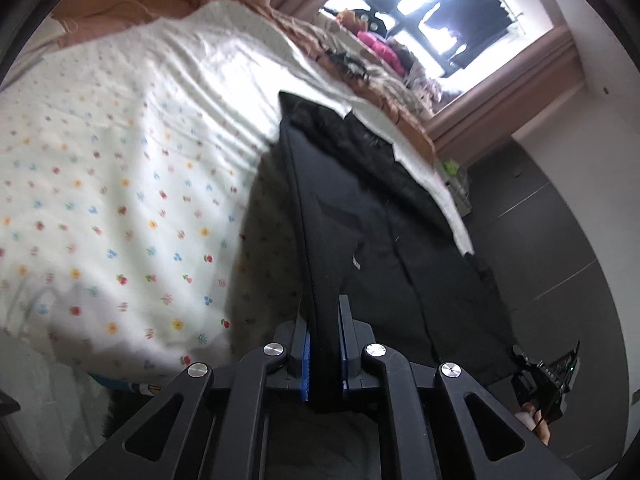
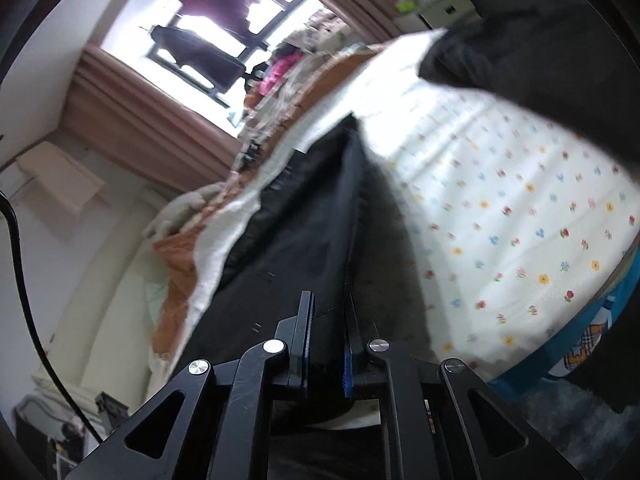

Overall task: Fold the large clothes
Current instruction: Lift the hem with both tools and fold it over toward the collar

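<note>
A large black garment (image 1: 360, 216) is stretched above a bed with a white flower-print sheet (image 1: 120, 184). My left gripper (image 1: 324, 320) is shut on one edge of the garment, which runs taut away from the jaws. My right gripper (image 2: 328, 320) is shut on another edge of the same black garment (image 2: 304, 232). The right gripper also shows at the lower right of the left wrist view (image 1: 540, 380), beyond the hanging cloth. The garment's far end rests on the sheet (image 2: 500, 220).
An orange quilt (image 1: 120, 0) lies along the bed's far side. A window with pink curtains (image 1: 500, 92) and hanging dark clothes is behind. Cluttered clothes (image 1: 380, 48) lie by the window. Dark floor (image 1: 560, 240) is beside the bed. A black cable (image 2: 16, 264) hangs at left.
</note>
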A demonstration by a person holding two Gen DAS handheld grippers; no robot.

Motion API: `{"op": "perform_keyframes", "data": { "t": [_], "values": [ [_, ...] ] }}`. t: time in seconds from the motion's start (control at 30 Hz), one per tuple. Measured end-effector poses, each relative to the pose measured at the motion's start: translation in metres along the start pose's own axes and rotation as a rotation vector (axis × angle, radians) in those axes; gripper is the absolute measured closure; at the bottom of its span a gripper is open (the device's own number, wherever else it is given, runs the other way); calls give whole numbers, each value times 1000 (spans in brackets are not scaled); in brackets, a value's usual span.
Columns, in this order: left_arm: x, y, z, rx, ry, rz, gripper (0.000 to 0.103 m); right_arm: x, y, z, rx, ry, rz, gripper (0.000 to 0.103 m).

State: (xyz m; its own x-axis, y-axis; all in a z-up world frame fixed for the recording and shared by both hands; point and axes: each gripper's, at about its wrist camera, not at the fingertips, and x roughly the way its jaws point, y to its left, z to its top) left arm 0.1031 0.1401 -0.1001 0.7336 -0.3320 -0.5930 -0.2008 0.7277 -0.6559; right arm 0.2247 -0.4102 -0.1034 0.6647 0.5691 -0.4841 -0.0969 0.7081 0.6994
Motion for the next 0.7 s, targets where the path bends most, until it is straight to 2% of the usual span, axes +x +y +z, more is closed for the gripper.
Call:
{"op": "perform_keyframes", "data": {
  "t": [0.4,0.7],
  "values": [
    [-118,-21,-10,22,-167,-96,93,-77,68,-18,-124,-66,90,91],
    [-182,-25,-20,21,-256,-147,93,-119,110,-37,-200,-105,143,91]
  ]
}}
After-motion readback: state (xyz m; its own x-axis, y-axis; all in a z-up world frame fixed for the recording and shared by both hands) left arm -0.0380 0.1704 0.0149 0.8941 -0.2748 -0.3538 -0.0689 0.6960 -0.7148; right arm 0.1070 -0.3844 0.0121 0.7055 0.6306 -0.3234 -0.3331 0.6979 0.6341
